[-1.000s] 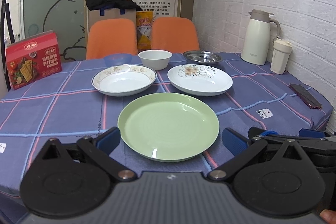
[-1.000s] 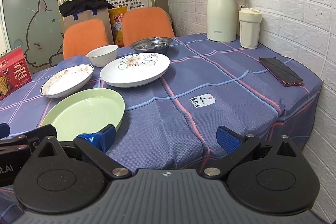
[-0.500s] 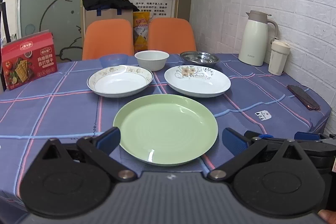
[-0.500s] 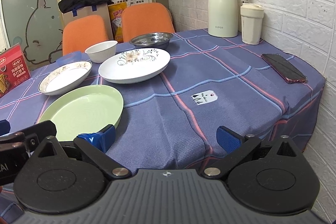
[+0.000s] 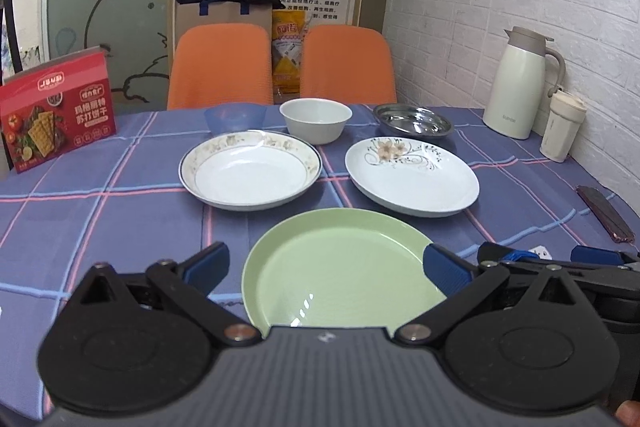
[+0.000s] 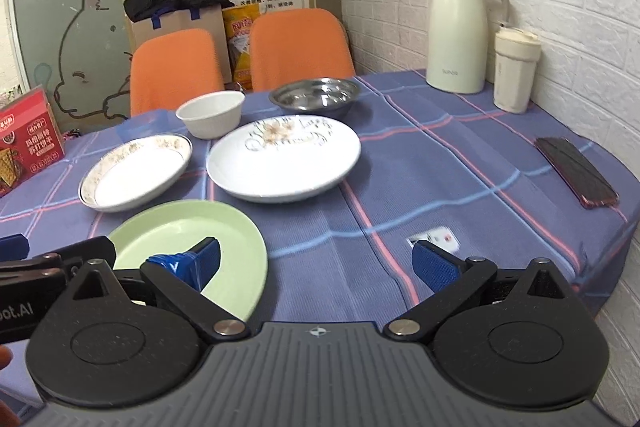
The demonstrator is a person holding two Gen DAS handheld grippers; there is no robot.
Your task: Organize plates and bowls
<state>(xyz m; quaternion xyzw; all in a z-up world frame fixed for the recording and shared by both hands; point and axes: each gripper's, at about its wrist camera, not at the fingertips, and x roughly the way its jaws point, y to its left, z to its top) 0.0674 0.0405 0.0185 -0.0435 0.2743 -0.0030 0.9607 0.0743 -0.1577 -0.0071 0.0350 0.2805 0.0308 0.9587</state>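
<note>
- The table, covered in a blue cloth (image 5: 100,211) with pink and pale-blue checks, fills both views; two orange chair backs (image 5: 220,67) stand at its far edge, at 12 o'clock.
- A tall cream thermos jug (image 6: 458,31) stands at 1 o'clock in the right wrist view, against the white brick wall, with a cream lidded tumbler (image 6: 514,71) just beside it.
- A red cardboard cracker box (image 5: 56,111) stands upright at 10 o'clock in the left wrist view.
- The round pale-green plate (image 5: 340,267) lies nearest, at 6 o'clock, flat on the cloth.
- The left gripper (image 5: 326,265) hovers over it, jaws wide apart, blue pads either side of the plate's width, holding nothing.
- The right gripper (image 6: 316,261) is also spread wide and empty; its left pad overlaps the green plate's rim in view, though contact cannot be told.
- A white deep plate with a floral-banded rim (image 5: 250,169) sits at 11 o'clock.
- A white plate with a painted flower (image 5: 412,177) sits at 1 o'clock, apart from it.
- Behind them, in a row: a blue translucent bowl (image 5: 235,117), a white ceramic bowl (image 5: 316,121), a shiny steel bowl (image 5: 414,125).
- A dark phone (image 6: 576,177) lies at 3 o'clock near the table edge.
</note>
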